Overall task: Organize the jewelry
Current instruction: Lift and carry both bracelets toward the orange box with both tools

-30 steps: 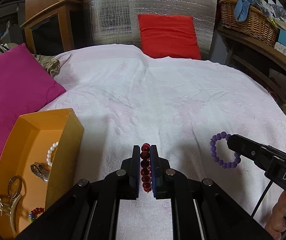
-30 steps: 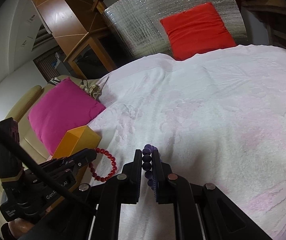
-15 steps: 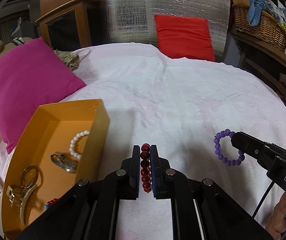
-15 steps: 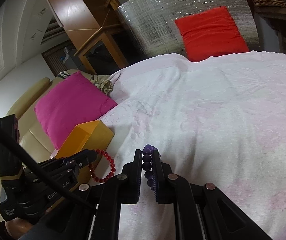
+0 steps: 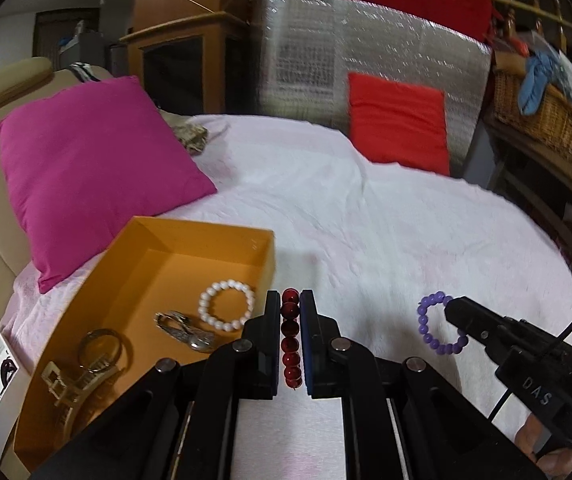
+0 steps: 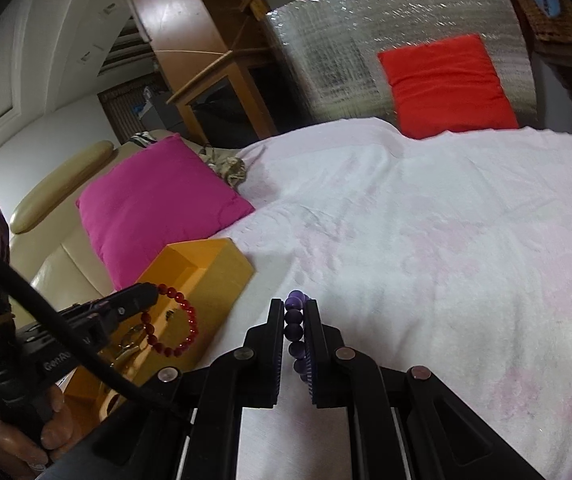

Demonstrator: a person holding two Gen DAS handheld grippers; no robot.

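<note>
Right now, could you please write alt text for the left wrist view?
Left tongs clamp a red bead bracelet beside an open orange box holding a white bracelet. Right tongs hold a purple bracelet over the white bedspread.

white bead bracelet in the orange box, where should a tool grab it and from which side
Probably best from above. The white bead bracelet lies flat as an open ring on the floor of the orange box, whose walls block a sideways reach. Put one finger inside the ring and one outside, then close across the strand on its far arc, away from the metal clip beside its near left edge.
</note>
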